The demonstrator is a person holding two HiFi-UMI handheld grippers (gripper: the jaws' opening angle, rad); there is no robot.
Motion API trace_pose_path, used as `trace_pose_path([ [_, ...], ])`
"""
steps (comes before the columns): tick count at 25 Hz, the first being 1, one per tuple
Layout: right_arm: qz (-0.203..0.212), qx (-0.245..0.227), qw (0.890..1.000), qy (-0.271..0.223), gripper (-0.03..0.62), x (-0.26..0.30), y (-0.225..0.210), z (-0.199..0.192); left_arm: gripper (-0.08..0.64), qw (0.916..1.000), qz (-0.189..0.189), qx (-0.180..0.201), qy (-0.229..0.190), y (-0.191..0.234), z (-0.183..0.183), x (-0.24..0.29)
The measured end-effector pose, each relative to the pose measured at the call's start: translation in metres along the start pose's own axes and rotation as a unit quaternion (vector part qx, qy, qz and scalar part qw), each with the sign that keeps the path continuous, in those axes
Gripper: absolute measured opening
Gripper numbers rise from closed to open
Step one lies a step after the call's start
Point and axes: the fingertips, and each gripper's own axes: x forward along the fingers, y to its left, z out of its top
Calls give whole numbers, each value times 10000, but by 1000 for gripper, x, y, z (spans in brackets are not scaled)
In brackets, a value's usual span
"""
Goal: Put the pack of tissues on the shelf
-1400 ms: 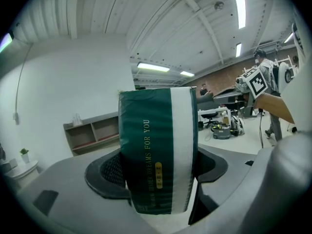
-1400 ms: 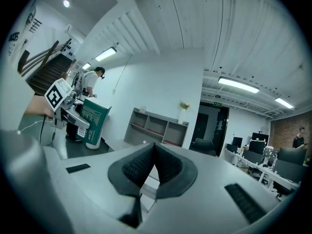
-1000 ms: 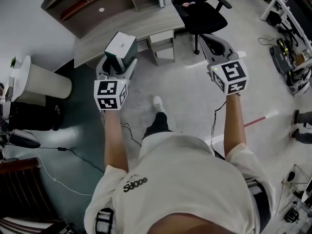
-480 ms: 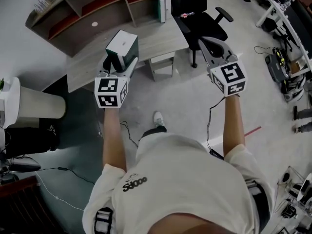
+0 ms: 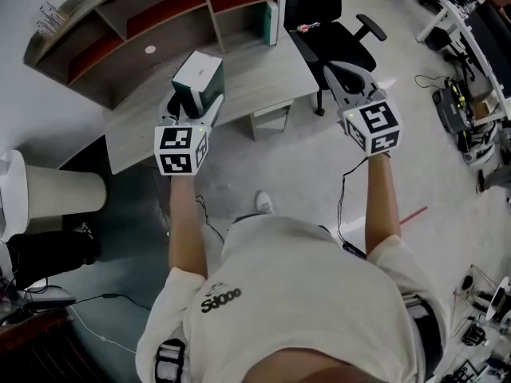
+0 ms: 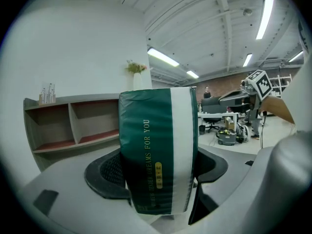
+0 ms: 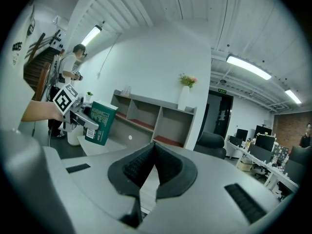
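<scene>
head view: a person looks down over both arms. the left gripper (image 5: 194,100), upper left of centre, holds the pack of tissues (image 5: 199,72) upright over a grey desk (image 5: 263,66). the shelf (image 5: 152,18) runs along the upper left of the frame, beyond the pack. the right gripper (image 5: 335,74) hangs at upper right. this reads as the carrying step; next the pack needs reaching forward into a shelf compartment, then releasing.

left gripper view: the fingers are clamped on the pack's lower sides at frame centre. it is a soft dark green wrapper with a white band and gold lettering.

right gripper view: the fingers are pressed together on nothing.
</scene>
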Motion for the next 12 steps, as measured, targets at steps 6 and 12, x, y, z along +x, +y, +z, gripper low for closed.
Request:
trace_pose_path([
  [6,-133,91,9998,91,-3,35,5,0,376,9999,-63,-88,126,34,-13,22],
  [12,-58,157,9995,255,-3,53,6,-7,376,9996,-183,-88,218,40,-21,36],
])
